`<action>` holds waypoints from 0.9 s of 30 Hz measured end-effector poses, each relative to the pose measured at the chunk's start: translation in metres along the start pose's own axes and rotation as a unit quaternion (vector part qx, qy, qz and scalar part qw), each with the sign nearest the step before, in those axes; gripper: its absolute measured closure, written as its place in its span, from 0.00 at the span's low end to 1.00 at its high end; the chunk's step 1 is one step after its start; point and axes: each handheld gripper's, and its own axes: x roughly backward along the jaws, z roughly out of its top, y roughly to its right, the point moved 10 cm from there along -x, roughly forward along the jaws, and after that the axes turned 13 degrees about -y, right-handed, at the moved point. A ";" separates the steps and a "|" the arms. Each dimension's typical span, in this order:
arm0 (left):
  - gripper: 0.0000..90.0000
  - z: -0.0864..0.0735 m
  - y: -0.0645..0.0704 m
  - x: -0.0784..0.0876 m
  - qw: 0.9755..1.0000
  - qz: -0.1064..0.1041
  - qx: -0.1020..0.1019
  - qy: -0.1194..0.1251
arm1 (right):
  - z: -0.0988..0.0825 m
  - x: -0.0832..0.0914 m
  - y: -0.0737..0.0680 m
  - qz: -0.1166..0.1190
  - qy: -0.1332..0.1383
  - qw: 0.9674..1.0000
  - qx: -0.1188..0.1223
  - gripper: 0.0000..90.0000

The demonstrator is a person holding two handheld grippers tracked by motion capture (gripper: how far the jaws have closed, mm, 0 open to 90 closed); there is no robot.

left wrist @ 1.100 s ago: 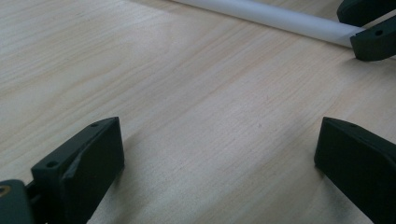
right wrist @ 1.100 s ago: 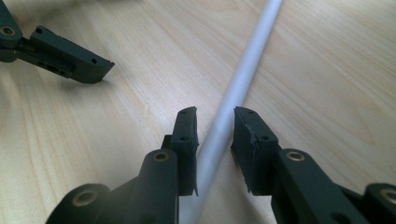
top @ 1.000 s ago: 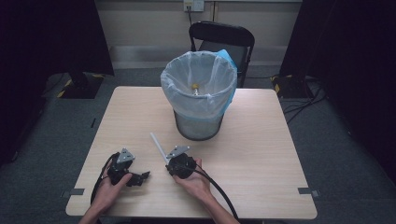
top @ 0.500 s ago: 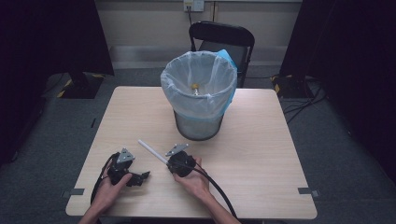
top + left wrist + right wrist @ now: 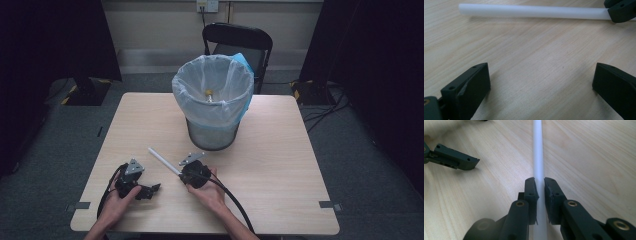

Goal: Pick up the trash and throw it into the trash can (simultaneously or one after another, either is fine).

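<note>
Your right gripper [image 5: 176, 170] pinches the white tube [image 5: 162, 160] by its near end, low over the table [image 5: 280, 150] near the bin [image 5: 213, 102], while your left gripper [image 5: 153, 190] waits spread beside it, likely to help.

Room is dim at the sides, lit over the centre. The surface [image 5: 280, 150] is a square top in pale wood grain, standing on a grey carpeted floor [image 5: 370, 165]. A black chair [image 5: 239, 41] stands at its far edge, pushed close. The rear wall [image 5: 160, 25] is light-coloured with a paler skirting band, and carries an outlet plate [image 5: 207, 5] with a cable dropping from it. Dark curtains [image 5: 50, 45] hang at left and right. A black stand base [image 5: 85, 90] sits on the floor at left. Loose cables [image 5: 330, 107] lie on the floor at right. Tape marks [image 5: 330, 204] show on the carpet beside the surface.
</note>
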 end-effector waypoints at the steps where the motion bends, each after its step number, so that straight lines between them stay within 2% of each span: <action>1: 0.01 0.000 0.000 0.000 1.000 0.001 0.000 0.000 | 0.000 0.000 -0.001 0.003 0.002 1.000 -0.003 0.91; 14: 0.01 0.000 0.000 0.000 1.000 -0.001 -0.001 0.000 | 0.011 0.018 0.000 0.011 0.037 0.999 -0.004 0.91; 21: 0.01 0.000 0.000 0.000 1.000 0.000 -0.001 0.000 | 0.021 0.032 -0.002 0.015 0.071 0.997 -0.003 0.91; 27: 0.01 0.000 0.000 0.000 1.000 0.000 -0.001 -0.001 | 0.031 0.043 -0.005 0.021 0.089 0.996 -0.001 0.91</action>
